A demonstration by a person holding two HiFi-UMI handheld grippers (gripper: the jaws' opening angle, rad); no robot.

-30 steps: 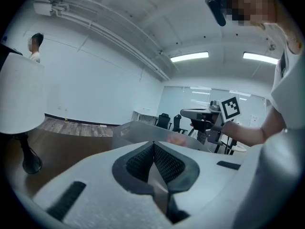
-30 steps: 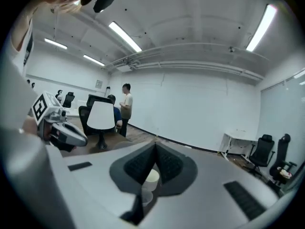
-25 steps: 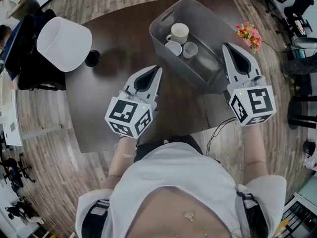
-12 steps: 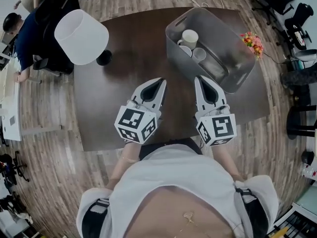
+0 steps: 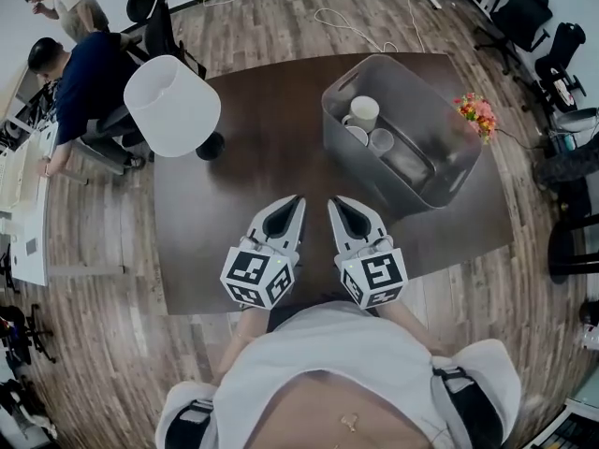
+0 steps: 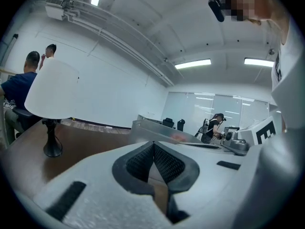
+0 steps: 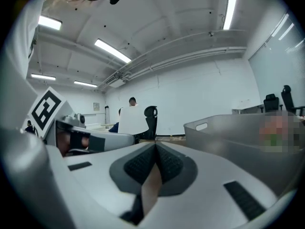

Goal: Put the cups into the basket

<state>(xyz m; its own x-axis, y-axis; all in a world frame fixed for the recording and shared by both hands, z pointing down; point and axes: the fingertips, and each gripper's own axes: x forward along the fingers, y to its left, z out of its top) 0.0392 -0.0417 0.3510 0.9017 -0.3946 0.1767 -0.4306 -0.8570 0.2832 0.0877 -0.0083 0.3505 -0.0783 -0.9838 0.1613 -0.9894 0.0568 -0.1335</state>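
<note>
cups (image 5: pixel 363 113) are sitting in basket (image 5: pixel 440 171) | none showing on table (image 5: pixel 262 110) | left gripper (image 5: pixel 299 199), right gripper (image 5: pixel 331 201) clenched empty | looking done

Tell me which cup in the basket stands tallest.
The cream mug with a handle, at the far end of the basket; the left small cup and the right small cup beside it sit lower.

A dark brown table (image 5: pixel 262 157) stands on a wood-plank floor (image 5: pixel 94 251); a white-shaded lamp (image 5: pixel 173 106) sits at its upper left; black office chairs (image 5: pixel 520 3) crowd the upper right; strip lights (image 7: pixel 112 50) line the white ceiling.
</note>
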